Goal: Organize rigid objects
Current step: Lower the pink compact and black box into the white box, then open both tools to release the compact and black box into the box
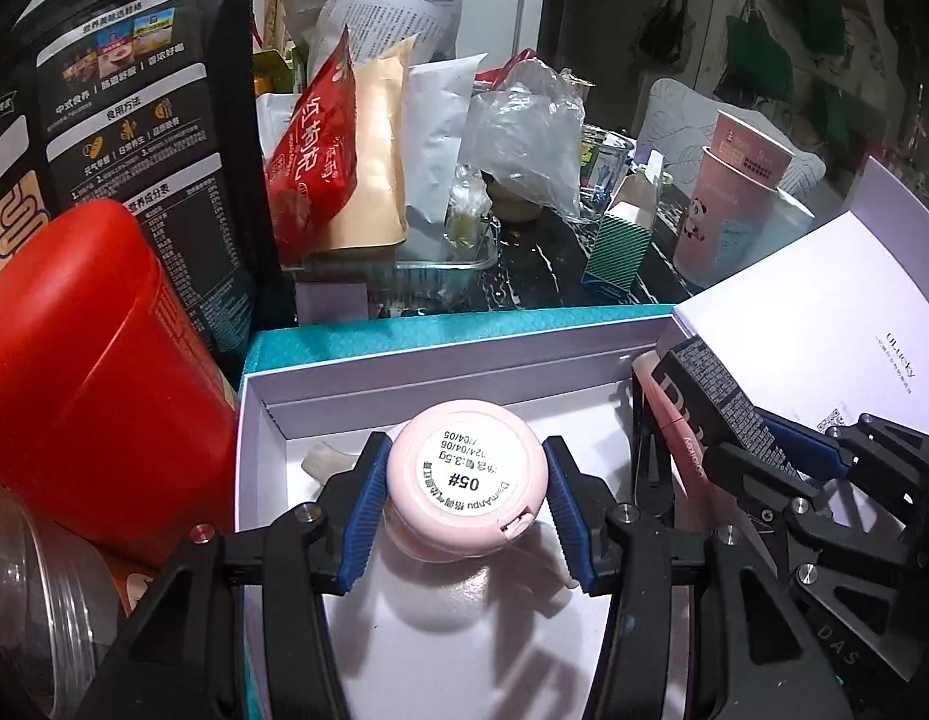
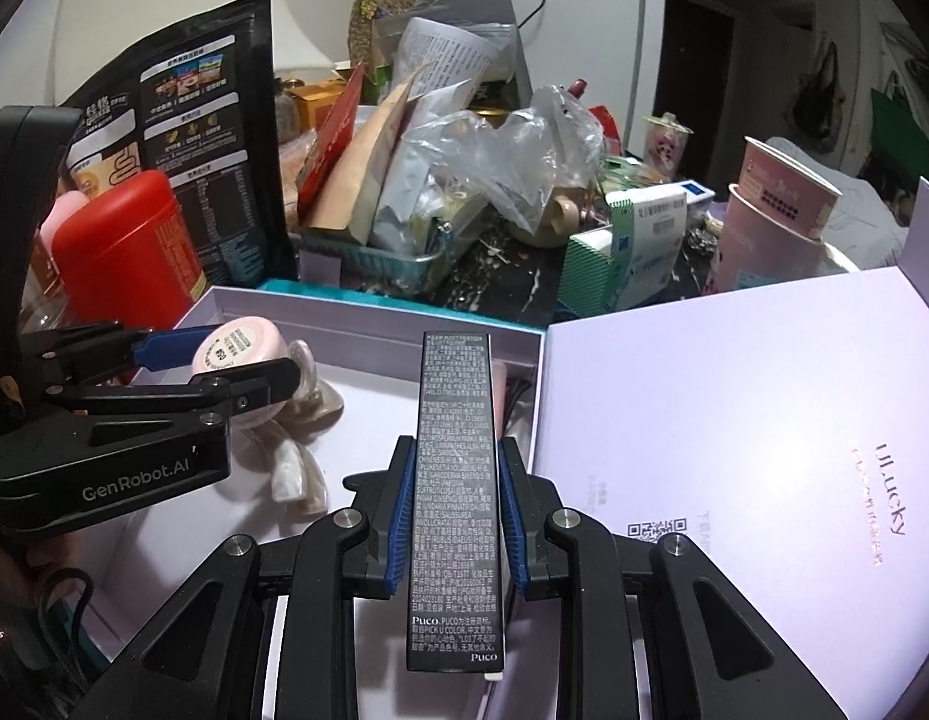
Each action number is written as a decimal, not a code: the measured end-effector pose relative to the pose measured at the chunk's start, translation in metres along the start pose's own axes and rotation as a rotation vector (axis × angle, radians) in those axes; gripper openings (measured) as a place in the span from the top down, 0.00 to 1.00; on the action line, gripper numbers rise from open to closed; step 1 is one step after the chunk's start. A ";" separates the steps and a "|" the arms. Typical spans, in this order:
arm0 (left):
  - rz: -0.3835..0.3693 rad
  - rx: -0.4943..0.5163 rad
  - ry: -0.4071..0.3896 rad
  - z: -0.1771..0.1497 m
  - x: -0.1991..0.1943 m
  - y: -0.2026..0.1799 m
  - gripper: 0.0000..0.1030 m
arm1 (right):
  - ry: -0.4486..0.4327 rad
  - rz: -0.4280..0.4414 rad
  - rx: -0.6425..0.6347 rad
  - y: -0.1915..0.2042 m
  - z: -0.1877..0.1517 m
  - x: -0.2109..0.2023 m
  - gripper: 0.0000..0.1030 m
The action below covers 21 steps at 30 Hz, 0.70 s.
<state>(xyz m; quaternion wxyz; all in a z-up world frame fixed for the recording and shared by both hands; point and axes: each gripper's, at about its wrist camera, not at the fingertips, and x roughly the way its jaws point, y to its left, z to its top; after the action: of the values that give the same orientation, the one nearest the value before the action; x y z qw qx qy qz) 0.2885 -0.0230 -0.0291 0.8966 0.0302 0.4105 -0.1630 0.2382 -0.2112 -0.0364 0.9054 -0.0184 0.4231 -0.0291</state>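
Observation:
My left gripper [image 1: 466, 495] is shut on a round pink compact [image 1: 467, 489] with a "05#" label, held over the open white gift box [image 1: 368, 369]. It also shows in the right wrist view [image 2: 239, 348]. My right gripper [image 2: 455, 510] is shut on a long black Puco carton [image 2: 456, 480], held over the same box [image 2: 368, 315]. The carton shows at the right of the left wrist view [image 1: 713, 396]. Pearly hair claws [image 2: 296, 474] lie on the box floor.
The box's lilac lid [image 2: 734, 420] stands open at right. A red canister [image 1: 86, 360] and black food pouch [image 1: 128, 120] stand left. A foil tray of packets [image 1: 398, 267], plastic bag [image 1: 524, 138], green striped carton [image 1: 620, 240] and pink paper cups [image 1: 734, 192] crowd the back.

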 end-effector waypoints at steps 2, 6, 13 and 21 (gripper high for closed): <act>0.007 -0.009 0.006 0.000 0.001 0.001 0.51 | 0.005 -0.004 0.012 -0.002 0.000 0.001 0.67; 0.011 -0.009 0.010 0.000 0.002 0.002 0.51 | 0.007 -0.007 0.002 -0.001 0.000 0.001 0.66; 0.039 0.003 0.016 0.000 0.003 -0.002 0.51 | 0.011 -0.006 -0.001 0.000 0.000 0.000 0.65; 0.043 0.004 0.005 0.002 0.000 -0.002 0.51 | -0.012 -0.043 -0.023 0.001 -0.001 -0.009 0.65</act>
<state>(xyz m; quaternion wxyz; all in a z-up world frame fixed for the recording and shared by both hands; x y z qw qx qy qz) 0.2896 -0.0253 -0.0274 0.8988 0.0410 0.4117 -0.1446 0.2324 -0.2095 -0.0303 0.9069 -0.0380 0.4174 -0.0436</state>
